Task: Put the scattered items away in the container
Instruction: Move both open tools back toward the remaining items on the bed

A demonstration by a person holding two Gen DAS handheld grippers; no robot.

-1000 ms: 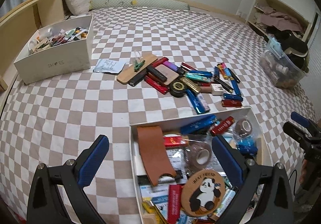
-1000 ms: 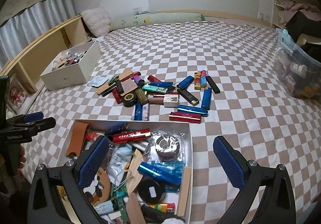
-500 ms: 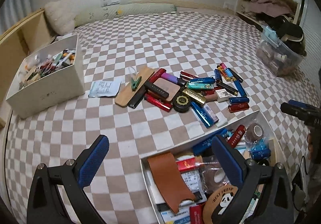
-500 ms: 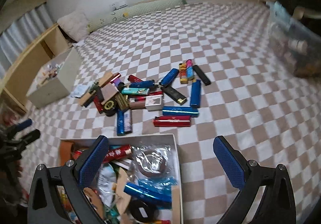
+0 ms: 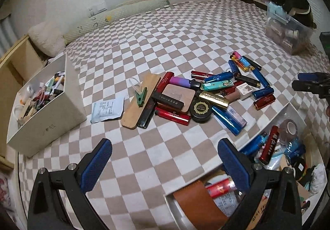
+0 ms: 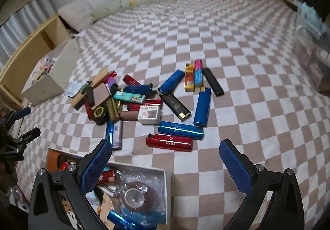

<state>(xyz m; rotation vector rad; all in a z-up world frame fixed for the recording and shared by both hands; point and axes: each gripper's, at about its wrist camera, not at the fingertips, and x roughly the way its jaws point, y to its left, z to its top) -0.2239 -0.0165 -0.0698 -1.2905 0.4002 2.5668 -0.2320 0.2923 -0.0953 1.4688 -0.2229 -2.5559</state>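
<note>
The left gripper (image 5: 165, 163) hangs above the checkered bedspread (image 5: 165, 30) with its two blue-padded fingers (image 5: 97, 165) spread wide and nothing between them; below its right finger lies the near corner of the white container box (image 5: 287, 109). The right gripper (image 6: 165, 165) is also fully released and empty, its left finger (image 6: 96, 166) over the far edge of the same box (image 6: 167, 180) and its right finger over bare bedspread (image 6: 247, 40). The box already holds many things: a brown leather sleeve (image 5: 198, 203), a roll of tape in a clear bag (image 6: 134, 197), and some red and blue lighters. The scattered items lie in a pile on the bedspread just beyond the box. Nearest to the right gripper are a red lighter (image 6: 169, 142) and, just behind it, a shiny blue lighter (image 6: 180, 129), both lying flat and almost parallel. Further away are another blue lighter (image 6: 203, 107), a black lighter with a gold end (image 6: 175, 104) and a small white carton (image 6: 150, 114). On the left side of the pile I see a flat wooden piece (image 5: 141, 103) with a green clothes peg (image 5: 141, 97) on it, a round black tin (image 5: 201, 108) with a gold emblem, and a white sachet (image 5: 108, 108) that lies apart. A second white box (image 5: 51, 110), full of small things, stands at the left near the wooden bed frame, and a clear plastic bin (image 5: 288, 32) stands far right.
</note>
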